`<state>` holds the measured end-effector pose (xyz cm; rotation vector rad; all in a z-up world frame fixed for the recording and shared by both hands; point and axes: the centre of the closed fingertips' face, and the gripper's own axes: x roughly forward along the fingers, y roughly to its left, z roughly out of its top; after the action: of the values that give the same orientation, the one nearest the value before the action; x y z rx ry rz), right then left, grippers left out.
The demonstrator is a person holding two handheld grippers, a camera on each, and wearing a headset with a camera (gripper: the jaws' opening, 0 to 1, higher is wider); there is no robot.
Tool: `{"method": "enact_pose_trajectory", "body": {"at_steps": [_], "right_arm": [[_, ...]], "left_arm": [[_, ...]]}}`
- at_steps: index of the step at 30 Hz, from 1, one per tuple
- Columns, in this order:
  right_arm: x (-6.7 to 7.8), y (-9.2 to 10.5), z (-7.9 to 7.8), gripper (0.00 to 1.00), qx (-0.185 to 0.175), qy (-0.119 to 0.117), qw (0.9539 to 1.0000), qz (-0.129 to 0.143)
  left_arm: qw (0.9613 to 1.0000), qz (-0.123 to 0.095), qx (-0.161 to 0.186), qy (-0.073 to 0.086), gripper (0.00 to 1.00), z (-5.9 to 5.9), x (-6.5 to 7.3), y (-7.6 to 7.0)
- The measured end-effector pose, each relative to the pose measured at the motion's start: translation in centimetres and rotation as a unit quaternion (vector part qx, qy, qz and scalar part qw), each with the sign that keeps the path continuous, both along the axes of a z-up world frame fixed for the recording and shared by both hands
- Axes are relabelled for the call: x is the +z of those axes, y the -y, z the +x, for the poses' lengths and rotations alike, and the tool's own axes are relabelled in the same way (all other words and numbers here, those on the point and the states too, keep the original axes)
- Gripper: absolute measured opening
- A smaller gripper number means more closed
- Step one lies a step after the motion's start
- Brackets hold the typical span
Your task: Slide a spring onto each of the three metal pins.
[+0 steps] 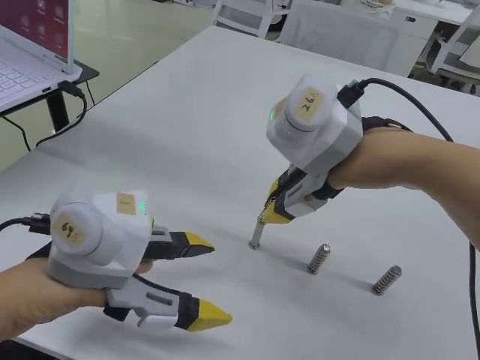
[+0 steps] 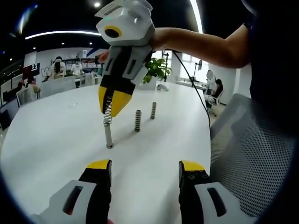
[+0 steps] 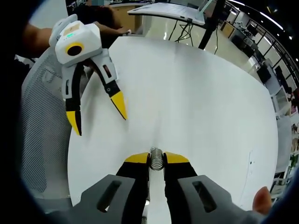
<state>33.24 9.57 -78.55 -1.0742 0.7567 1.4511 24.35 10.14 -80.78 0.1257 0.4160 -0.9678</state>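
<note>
Holding the small coiled steel spring [image 2: 108, 109] clamped between its yellow-tipped jaws, your right gripper [image 1: 271, 214] hangs directly above the one bare metal pin [image 1: 256, 235], which stands upright on the white tabletop [image 1: 187, 135]. From the left gripper view, the spring's long axis runs nearly straight down in line with the pin, and its lower end meets the pin's top. You cannot tell whether the coil has begun to pass over the tip. The coming move probably depends on keeping those two axes in line while you lower straight down, then letting the jaws part. The middle pin [image 1: 319, 259] and the far pin [image 1: 387, 280], standing in a row to the right, each already carry a spring. Your left gripper [image 1: 206, 281] is empty with its jaws wide apart, well off to the left, so the right one is plainly the nearer.
</note>
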Motion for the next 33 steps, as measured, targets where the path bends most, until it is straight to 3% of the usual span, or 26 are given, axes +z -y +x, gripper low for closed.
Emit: {"method": "enact_pose_trajectory", "body": {"at_steps": [11,33], "right_arm": [[-0.8,0.0,0.2,0.09,-0.001,-0.006,0.9999,-0.01],[-2.8,-0.3,0.3,0.09,-0.004,-0.014,0.9995,-0.027]], "left_arm": [[0.9999,-0.005,-0.001,0.01,0.55,0.1,0.3,0.1],[0.9999,-0.01,0.004,0.012,0.54,0.3,0.3,-0.2]]}}
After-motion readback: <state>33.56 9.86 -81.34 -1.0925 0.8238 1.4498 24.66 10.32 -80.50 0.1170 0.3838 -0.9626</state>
